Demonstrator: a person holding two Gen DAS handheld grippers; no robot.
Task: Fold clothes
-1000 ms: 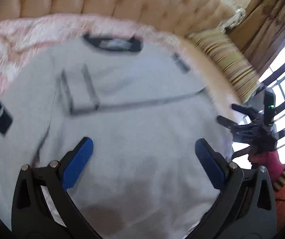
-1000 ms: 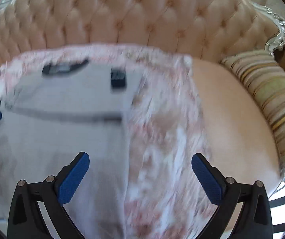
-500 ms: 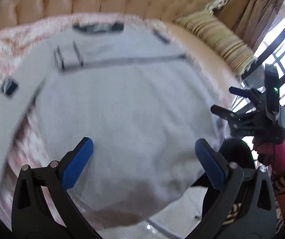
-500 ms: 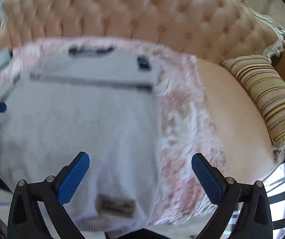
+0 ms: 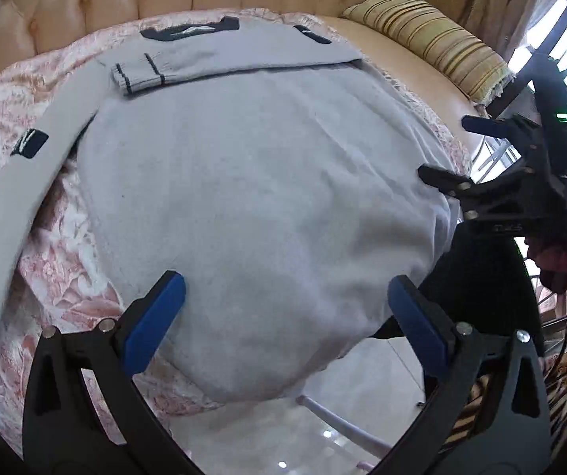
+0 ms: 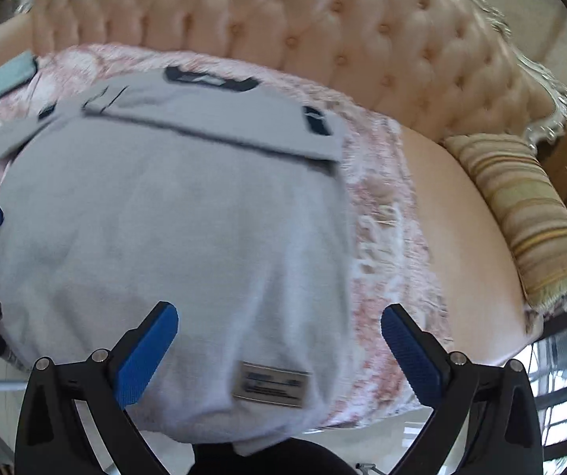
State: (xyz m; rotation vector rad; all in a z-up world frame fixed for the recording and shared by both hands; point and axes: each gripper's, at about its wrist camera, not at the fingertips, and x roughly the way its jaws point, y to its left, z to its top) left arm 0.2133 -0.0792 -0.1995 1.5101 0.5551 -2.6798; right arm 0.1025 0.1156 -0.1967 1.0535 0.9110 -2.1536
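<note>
Cream tufted sofa (image 6: 323, 19): landmark for all places below; its seat carries everything, its buttoned back rises behind.
Pink throw (image 5: 57, 277): floral cover spread over the sofa seat, under the garment.
Grey sweatshirt (image 5: 251, 182): lies flat on the throw in the middle of the sofa seat, dark collar (image 5: 190, 31) toward the sofa back, hem hanging over the sofa's front edge.
Sleeves: one sleeve is folded across the chest, its banded cuff (image 5: 137, 75) lying on the body; the other sleeve (image 5: 18, 182) stretches out sideways toward the sofa's left end, unfolded.
Striped cushion (image 6: 520, 213): at the sofa's right end, well apart from the garment.
Left gripper (image 5: 283, 312): spread wide and empty, hovering above the hem near the sofa's front edge.
Right gripper (image 6: 279, 340): likewise wide apart, gripping nothing, above the hem corner with the sewn label (image 6: 271, 384).
Step in hand: judged as between folds, one sleeve in, one out.
Next move calls for: probably taking the outstretched sleeve near its cuff with the left gripper and laying it across the chest, keeping the body flat.
</note>
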